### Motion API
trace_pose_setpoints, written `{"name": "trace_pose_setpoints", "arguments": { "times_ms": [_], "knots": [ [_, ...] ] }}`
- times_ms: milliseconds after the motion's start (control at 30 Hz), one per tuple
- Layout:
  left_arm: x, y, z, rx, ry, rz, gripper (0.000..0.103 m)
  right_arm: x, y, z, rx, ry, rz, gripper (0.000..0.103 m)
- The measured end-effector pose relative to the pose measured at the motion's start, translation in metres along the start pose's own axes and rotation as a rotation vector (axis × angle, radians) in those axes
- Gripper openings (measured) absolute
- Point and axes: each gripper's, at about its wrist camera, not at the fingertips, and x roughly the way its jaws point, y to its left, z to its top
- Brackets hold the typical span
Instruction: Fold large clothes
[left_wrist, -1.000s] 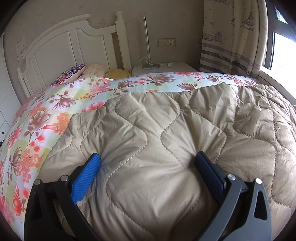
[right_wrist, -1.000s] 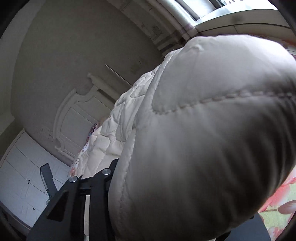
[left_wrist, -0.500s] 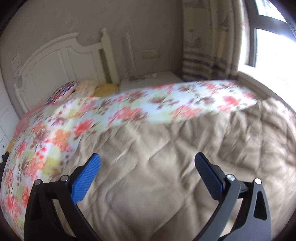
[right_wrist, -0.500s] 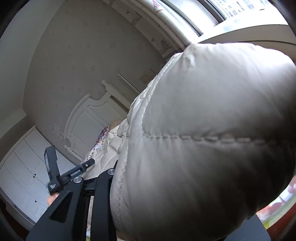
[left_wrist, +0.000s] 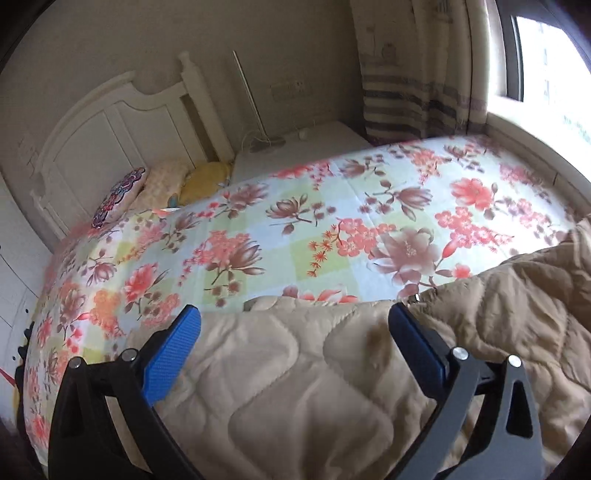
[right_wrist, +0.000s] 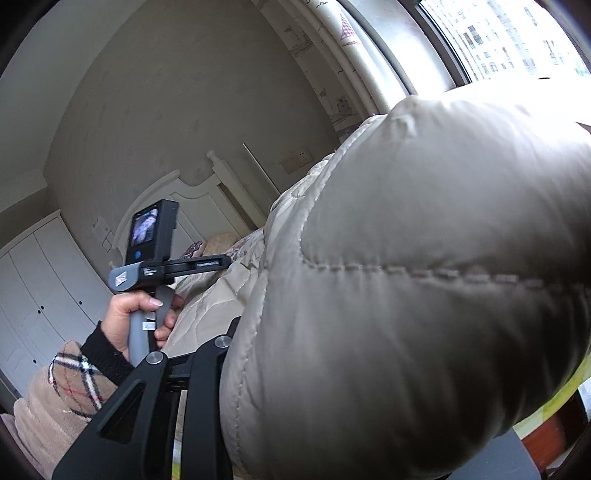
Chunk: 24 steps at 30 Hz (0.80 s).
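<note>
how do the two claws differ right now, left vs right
The left claw stands wide open, blue pads clear of the beige quilted coat lying between and under them. The right claw is clamped on a thick bunch of that same coat, which fills its view and hides one finger. The left one looks over the floral bedsheet; the right one is lifted, facing the wall and window. Both have black frames.

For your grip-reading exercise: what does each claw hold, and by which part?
The right claw grips the padded beige coat by a thick fold. The left claw stands open over the coat, holding nothing.
</note>
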Motion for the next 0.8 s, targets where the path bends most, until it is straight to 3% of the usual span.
{"name": "trace_pose_setpoints", "arguments": {
  "times_ms": [67,167,233,300,367,467,567,667,733,800],
  "knots": [
    [-0.038,0.011,-0.023,-0.034,-0.066,-0.069,0.101,-0.007,0.001,0.002,-0.013,-0.002,-0.015,0.039],
    [-0.078,0.005,-0.069,-0.004,-0.122,-0.119,0.101,-0.003,0.014,0.003,-0.037,-0.008,-0.043,0.039],
    [-0.083,-0.008,-0.102,0.060,-0.107,-0.149,0.101,0.005,0.020,0.004,-0.055,-0.017,-0.071,0.039],
    [-0.079,-0.023,-0.133,0.140,-0.109,-0.126,0.101,0.008,0.035,0.006,-0.076,-0.016,-0.089,0.039],
    [-0.089,-0.017,-0.148,0.139,-0.156,-0.142,0.101,0.009,0.060,0.006,-0.154,-0.031,-0.152,0.040],
    [-0.115,0.009,-0.153,0.149,-0.203,-0.252,0.101,0.012,0.103,0.010,-0.281,-0.072,-0.231,0.040],
    [-0.141,0.074,-0.156,0.010,-0.281,-0.258,0.101,0.020,0.164,0.003,-0.486,-0.115,-0.294,0.040],
    [-0.158,0.156,-0.161,-0.201,-0.339,-0.191,0.101,0.040,0.233,-0.018,-0.738,-0.159,-0.341,0.040],
    [-0.172,0.218,-0.172,-0.363,-0.376,-0.127,0.101,0.062,0.277,-0.041,-0.920,-0.177,-0.354,0.040],
    [-0.186,0.263,-0.183,-0.472,-0.399,-0.087,0.101,0.088,0.319,-0.085,-1.152,-0.169,-0.378,0.040]
  ]
}}
